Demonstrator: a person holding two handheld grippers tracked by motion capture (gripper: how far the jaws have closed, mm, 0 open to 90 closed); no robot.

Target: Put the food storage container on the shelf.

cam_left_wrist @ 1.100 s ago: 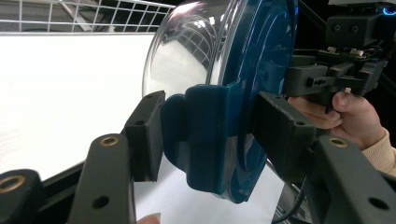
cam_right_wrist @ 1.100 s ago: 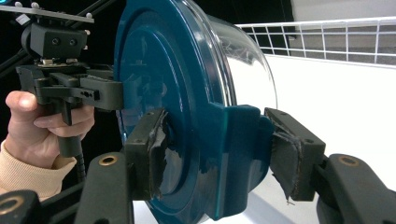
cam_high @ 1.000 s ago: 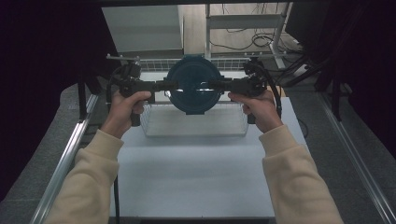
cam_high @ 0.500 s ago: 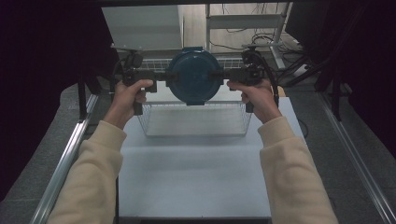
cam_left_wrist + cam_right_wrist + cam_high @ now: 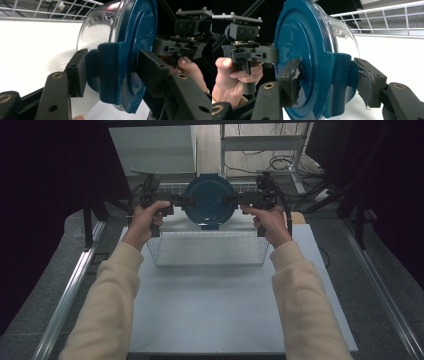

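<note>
— Carried farther away: round container with the blue lid (image 5: 208, 200) now up over the far rim of the wire basket (image 5: 207, 249), no longer above its middle.

— Both grippers too?

— Yes, left gripper (image 5: 176, 200) and right gripper (image 5: 235, 198) shifted toward the far side together, clamped on the lid's side tabs. Forearms stretched out longer over the table (image 5: 210, 310).

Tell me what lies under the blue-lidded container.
The container, held by both grippers at its lid clips, hangs above the far part of a white wire basket on the white table. The basket floor beneath looks bare; the container hides the patch behind it.
</note>
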